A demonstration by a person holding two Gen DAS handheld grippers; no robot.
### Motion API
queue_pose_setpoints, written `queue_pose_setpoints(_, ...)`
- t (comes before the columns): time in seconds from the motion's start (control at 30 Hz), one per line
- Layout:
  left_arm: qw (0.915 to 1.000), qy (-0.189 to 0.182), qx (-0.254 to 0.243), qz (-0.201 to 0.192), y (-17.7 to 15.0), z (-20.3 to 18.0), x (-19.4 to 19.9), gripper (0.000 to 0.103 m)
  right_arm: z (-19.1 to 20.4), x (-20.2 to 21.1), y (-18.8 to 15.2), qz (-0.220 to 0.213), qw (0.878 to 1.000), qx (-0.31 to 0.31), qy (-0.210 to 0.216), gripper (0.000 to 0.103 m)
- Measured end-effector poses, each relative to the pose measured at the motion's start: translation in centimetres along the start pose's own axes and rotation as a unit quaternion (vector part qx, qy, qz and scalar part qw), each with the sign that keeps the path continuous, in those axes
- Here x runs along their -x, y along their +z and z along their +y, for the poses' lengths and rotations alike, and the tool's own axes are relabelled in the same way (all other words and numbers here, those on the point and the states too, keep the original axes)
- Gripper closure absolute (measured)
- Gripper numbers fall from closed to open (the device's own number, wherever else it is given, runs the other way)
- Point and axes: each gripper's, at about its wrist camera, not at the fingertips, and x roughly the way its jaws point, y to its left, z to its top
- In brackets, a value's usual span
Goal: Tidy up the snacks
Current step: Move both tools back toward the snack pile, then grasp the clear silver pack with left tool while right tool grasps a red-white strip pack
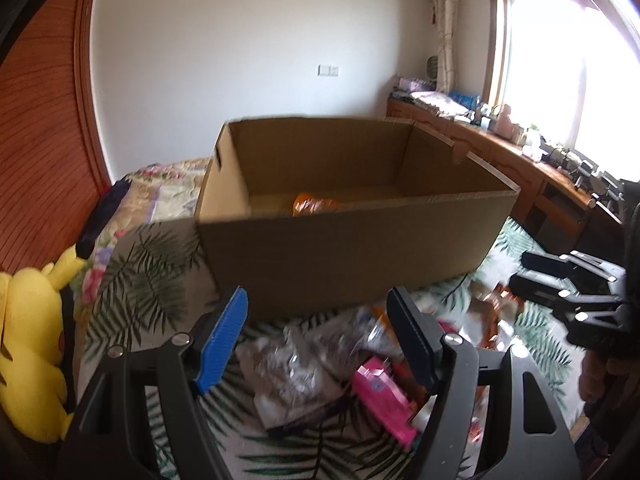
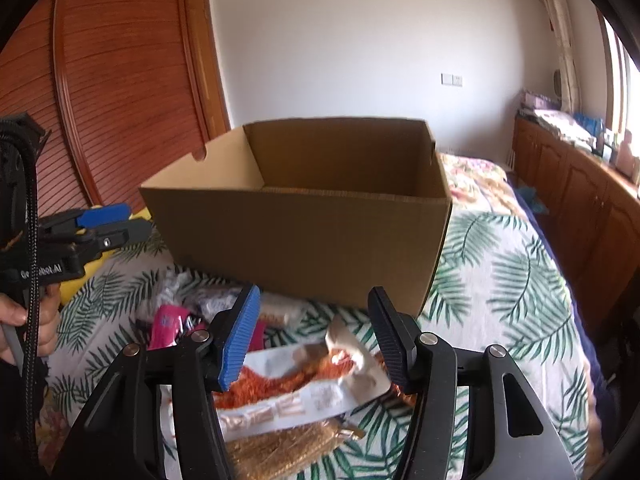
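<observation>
Left gripper (image 1: 316,336): fingers spread wide, nothing between them; it hangs over the snack pile, short of the box's near wall.
Right gripper (image 2: 312,336): fingers likewise spread and bare, above the white-and-orange packet (image 2: 296,392); seen from the left wrist view it sits off to the right (image 1: 560,284).
Cardboard box (image 1: 352,256): open-topped, standing on the leaf-print cover (image 2: 492,280); its near wall stands just past both sets of fingertips, and the rim is level with no flaps showing.
Box interior: mostly bare floor, with one orange packet (image 1: 314,204) lying near the front wall.
Snack pile: silvery packets (image 1: 288,364), a pink packet (image 1: 382,394) and a golden-brown packet (image 2: 280,448) crowd the cover right against the box's near wall.
Open room: bare cover lies to the right of the box, running to the bed's edge.
Left edge: a yellow plush toy (image 1: 30,340) lies beside the cover, near the slatted wooden door (image 2: 120,80).
Right edge: a wooden cabinet (image 2: 580,208) runs beside the bed under the window.
</observation>
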Motion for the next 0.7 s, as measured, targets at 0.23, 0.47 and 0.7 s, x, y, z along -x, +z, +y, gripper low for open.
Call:
queue_pose_setpoints(0.23,0.9991,0.016,0.017,0.036,-2.6,1.0,-2.4,0.03,-0.1,-0.1,-2.2,0.02,1.0,-0.014,-0.009,0.041)
queue_pose_setpoints(0.47,0.9979,0.025,0.027,0.054,-3.7,1.7,-3.9,0.03,-1.2,-1.4,-4.1,0.052,0.997,-0.047,-0.015,0.036)
queue_pose_setpoints(0.7,0.9965,0.024,0.039,0.069,-4.3,2.1,-4.7,0.03,-1.7,-2.5,-4.9,0.08,0.993,-0.082,-0.008,0.03)
